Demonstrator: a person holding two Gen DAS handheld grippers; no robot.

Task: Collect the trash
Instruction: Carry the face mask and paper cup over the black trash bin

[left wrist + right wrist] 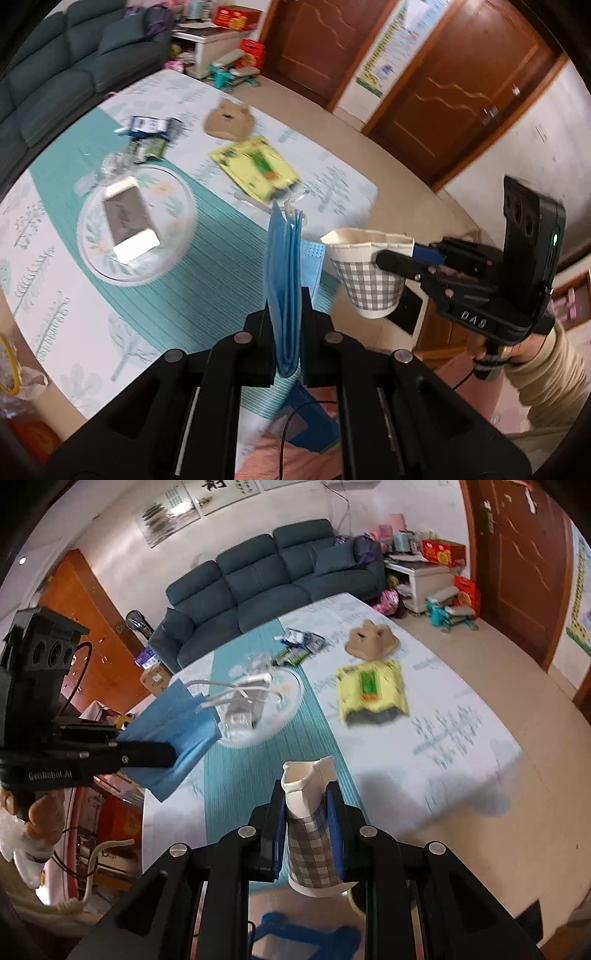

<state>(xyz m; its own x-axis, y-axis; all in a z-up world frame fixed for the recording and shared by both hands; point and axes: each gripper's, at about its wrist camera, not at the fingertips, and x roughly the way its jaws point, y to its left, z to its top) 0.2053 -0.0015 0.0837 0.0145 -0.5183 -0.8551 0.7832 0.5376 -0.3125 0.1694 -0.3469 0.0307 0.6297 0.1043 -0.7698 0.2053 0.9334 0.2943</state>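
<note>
Your left gripper [286, 306] is clamped nearly flat on a folded blue face mask [284, 280], held above the table [332, 184]; your right gripper [308, 827] has its pads pinched on a squashed checked paper cup [314, 842], rim crumpled, just off the table's near edge. Farther onto the table sit a glass plate [92, 266] bearing a foil packet [127, 218], a yellow snack bag [258, 166], a cardboard cup carrier [229, 123] and small wrappers [149, 127].

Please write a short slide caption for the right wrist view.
Right gripper jaws squeeze a checked paper cup; left gripper holds a blue face mask above the table.
</note>
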